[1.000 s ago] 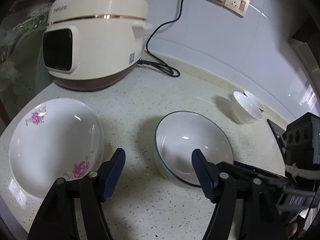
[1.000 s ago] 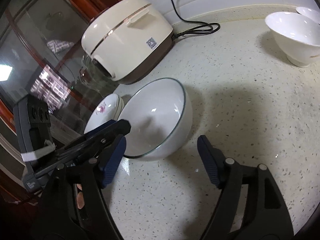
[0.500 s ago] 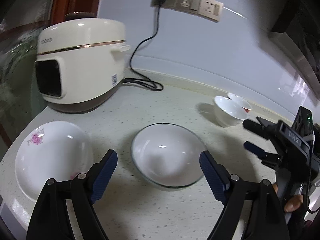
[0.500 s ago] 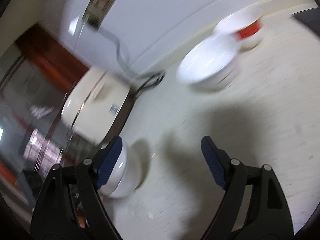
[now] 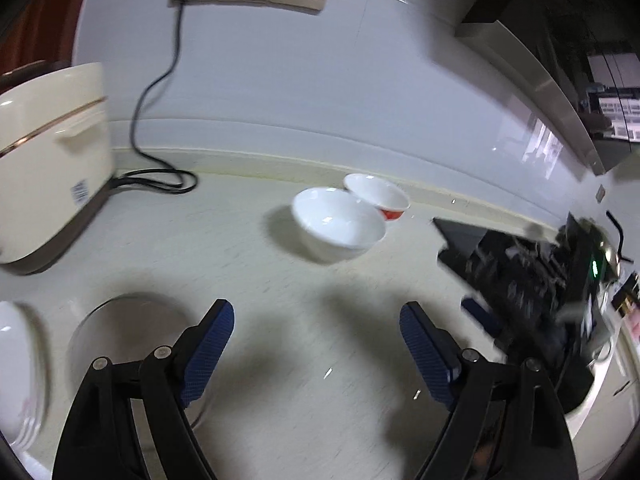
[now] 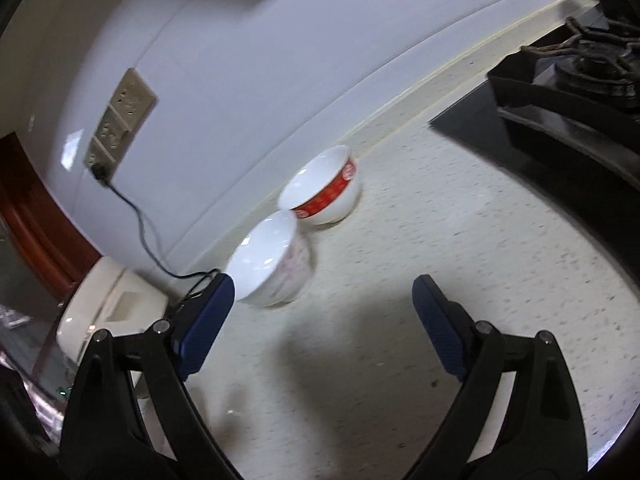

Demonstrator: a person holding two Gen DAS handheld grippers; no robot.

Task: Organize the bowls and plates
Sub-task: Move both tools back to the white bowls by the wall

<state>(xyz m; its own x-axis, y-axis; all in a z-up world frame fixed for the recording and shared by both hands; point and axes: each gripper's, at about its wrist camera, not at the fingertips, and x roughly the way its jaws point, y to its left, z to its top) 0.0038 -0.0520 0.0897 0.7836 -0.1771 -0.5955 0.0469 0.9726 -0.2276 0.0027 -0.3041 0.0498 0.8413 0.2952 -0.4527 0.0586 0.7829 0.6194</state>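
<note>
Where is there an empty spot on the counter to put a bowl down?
The widest bare patch of counter lies between the rice cooker and the stove, in front of the two small bowls. It is crowded by the wall, where the white bowl and red-banded bowl stand close together, and at the left edge, by the plate and wide bowl.

Speckled countertop [image 5: 320,280] — white bowl [image 5: 338,228], red-banded bowl [image 5: 378,196], rice cooker [image 5: 48,160]
</note>
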